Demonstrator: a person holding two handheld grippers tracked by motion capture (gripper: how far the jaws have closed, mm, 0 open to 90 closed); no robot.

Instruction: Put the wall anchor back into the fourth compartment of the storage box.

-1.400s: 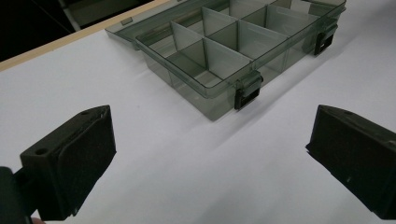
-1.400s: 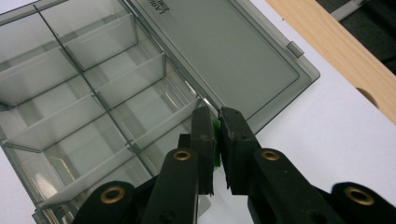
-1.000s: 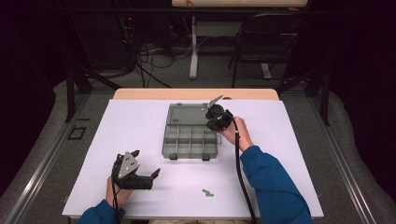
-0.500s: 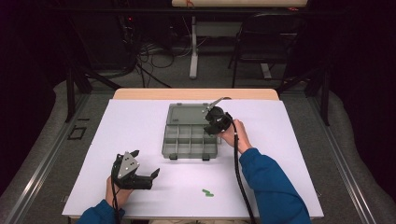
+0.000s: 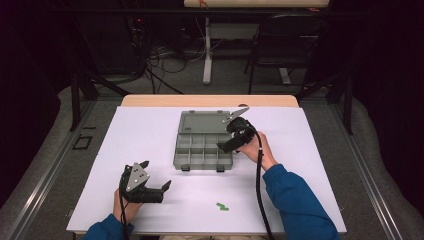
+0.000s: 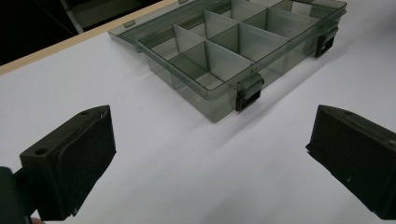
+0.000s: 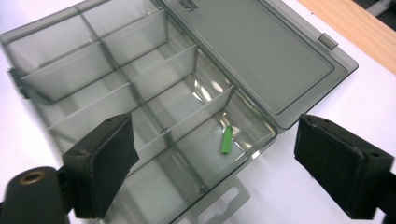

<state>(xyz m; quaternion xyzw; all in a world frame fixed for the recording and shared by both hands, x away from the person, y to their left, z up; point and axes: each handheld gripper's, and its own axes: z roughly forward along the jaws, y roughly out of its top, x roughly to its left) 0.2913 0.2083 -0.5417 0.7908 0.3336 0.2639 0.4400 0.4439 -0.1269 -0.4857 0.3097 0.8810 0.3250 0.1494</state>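
One green piece (image 7: pixel 227 140) beside compartment wall

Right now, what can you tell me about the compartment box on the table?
The compartment box is smoky grey, see-through plastic, split by thin dividers into a grid of small bins. Its hinged lid lies folded flat open behind it, and two dark latches sit on the front wall. It rests on the white table cover. One small green piece lies in a corner bin next to the lid; the other bins look empty.
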